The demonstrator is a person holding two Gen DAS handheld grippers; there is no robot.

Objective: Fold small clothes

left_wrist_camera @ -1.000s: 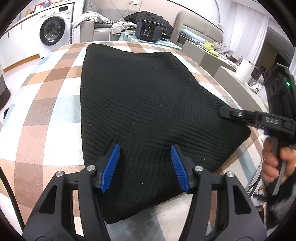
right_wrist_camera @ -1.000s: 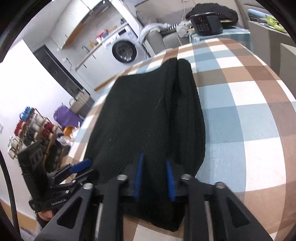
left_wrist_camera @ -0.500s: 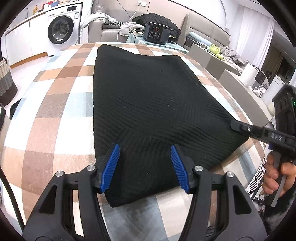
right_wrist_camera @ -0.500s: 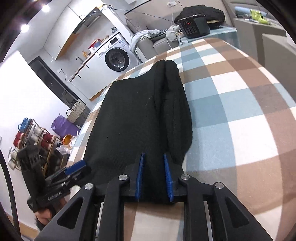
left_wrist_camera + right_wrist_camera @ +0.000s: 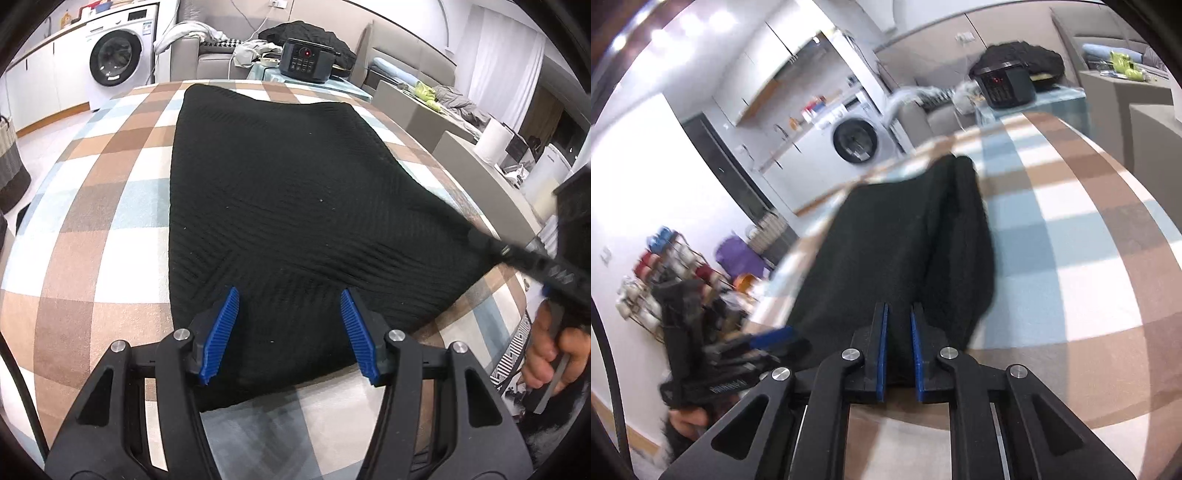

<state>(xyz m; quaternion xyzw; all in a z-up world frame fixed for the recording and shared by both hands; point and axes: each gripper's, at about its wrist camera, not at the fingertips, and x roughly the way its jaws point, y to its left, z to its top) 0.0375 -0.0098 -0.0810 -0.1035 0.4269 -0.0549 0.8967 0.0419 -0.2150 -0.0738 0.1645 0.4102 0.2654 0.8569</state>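
A: What are the two grippers doing?

B: The left gripper (image 5: pixel 288 332), low in the middle of the left wrist view, stands about half open. Its blue pads (image 5: pixel 221 334) sit over the near edge of the black sweater (image 5: pixel 288 192), one on each side of a stretch of cloth, and I cannot tell whether they touch the knit. They do not pinch it.

A: And the other one?

B: The right gripper (image 5: pixel 898 354) has its jaws closing, almost together, with a fold of the sweater (image 5: pixel 905 251) between the blue pads (image 5: pixel 882 354). In the left wrist view it comes in from the right edge (image 5: pixel 476 240), its tip at the sweater's right corner, with a hand (image 5: pixel 550 354) around its handle at lower right.

A: Where does the sweater lie?

B: Flat on the checked tablecloth (image 5: pixel 92 229), filling the middle of the frame. Its right corner is drawn out toward the right gripper.

A: Counts?

B: One sweater, two grippers, each with two blue pads. In the background there is one washing machine (image 5: pixel 118 59) at upper left and one black appliance (image 5: pixel 306 64) with a red light at top centre. The right wrist view is blurred.
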